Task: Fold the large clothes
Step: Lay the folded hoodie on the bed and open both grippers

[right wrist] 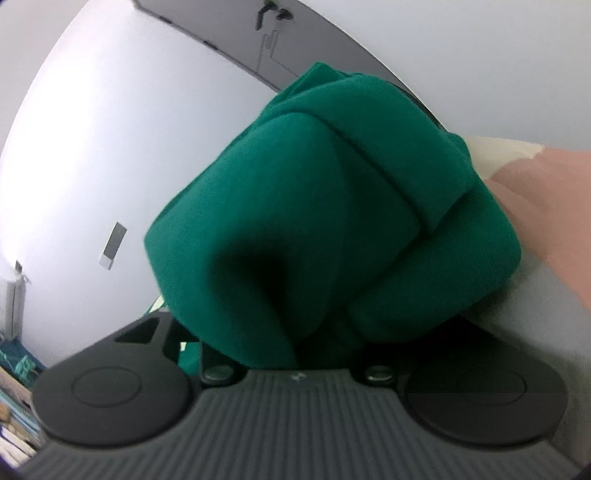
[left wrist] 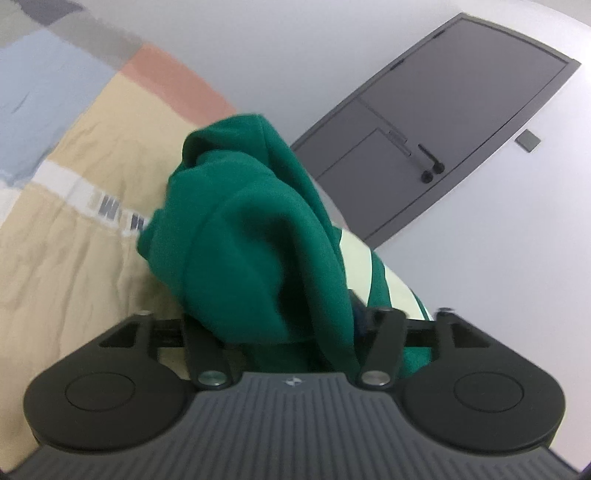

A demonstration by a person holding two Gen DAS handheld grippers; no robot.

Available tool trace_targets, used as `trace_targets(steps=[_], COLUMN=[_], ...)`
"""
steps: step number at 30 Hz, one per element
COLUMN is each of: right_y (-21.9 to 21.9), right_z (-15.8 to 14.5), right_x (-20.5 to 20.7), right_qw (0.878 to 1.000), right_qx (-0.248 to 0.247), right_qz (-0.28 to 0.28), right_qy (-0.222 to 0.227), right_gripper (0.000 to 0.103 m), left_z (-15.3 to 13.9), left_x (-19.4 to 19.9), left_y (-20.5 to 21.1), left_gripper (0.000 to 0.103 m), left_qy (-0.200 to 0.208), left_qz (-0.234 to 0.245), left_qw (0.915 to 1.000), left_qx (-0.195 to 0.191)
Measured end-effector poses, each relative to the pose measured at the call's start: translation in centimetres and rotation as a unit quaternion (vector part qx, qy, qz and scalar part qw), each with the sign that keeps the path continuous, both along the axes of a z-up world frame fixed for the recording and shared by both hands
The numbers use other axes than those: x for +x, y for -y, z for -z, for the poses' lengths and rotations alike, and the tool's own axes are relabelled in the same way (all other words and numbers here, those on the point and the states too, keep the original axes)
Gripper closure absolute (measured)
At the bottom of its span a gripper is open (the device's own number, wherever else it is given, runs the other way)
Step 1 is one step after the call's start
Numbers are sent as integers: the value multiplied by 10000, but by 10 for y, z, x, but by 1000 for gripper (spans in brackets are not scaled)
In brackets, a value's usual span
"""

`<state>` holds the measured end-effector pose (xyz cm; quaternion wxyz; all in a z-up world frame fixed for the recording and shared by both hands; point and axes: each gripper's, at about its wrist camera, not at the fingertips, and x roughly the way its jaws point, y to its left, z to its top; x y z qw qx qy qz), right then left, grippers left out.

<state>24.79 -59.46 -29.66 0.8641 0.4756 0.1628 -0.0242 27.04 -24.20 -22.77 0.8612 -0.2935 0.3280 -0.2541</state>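
The big green top [left wrist: 258,240] is soft and bunched up in thick folds. It has pale stripes on one side. It hangs over the bed cover.

Soft, even indoor light, no glare; heavy fisheye bend at edges; slight motion blur, esp. right-wrist view.

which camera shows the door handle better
The left wrist view: the dark door handle sits unobstructed on the grey door. The right wrist view catches it only at the top edge, small and blurred.
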Motion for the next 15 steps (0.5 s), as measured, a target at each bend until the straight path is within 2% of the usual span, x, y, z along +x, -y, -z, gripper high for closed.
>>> trace_targets(steps=[3, 5, 7, 10, 12, 15], right_y=[-5, -2, -3, -6, -9, -13], right_z=[-22, -34, -42, -62, -80, -113], right_x=[2, -9, -21, -43, -61, -85], right_qw=[9996, 9988, 9977, 9969, 9964, 9973], right_qx=[62, 186, 268, 10, -202, -407], right_qz=[130, 251, 364, 460, 573, 562], right_qy=[-228, -367, -509, -634, -594, -244], right_gripper=[40, 39, 35, 35, 35, 35], left_z=[-9, -18, -30, -53, -72, -105], left_x=[-4, -11, -21, -42, -58, -80], left_y=[6, 2, -1, 0, 0, 4], left_gripper=[22, 21, 21, 21, 21, 21], left_qy=[-119, -196, -58, 106, 301, 633], left_qz=[-17, -39, -38, 131, 186, 304], left_qw=[9994, 9984, 9973, 9939, 9906, 9855], left_qx=[312, 531, 733, 1086, 1323, 1547])
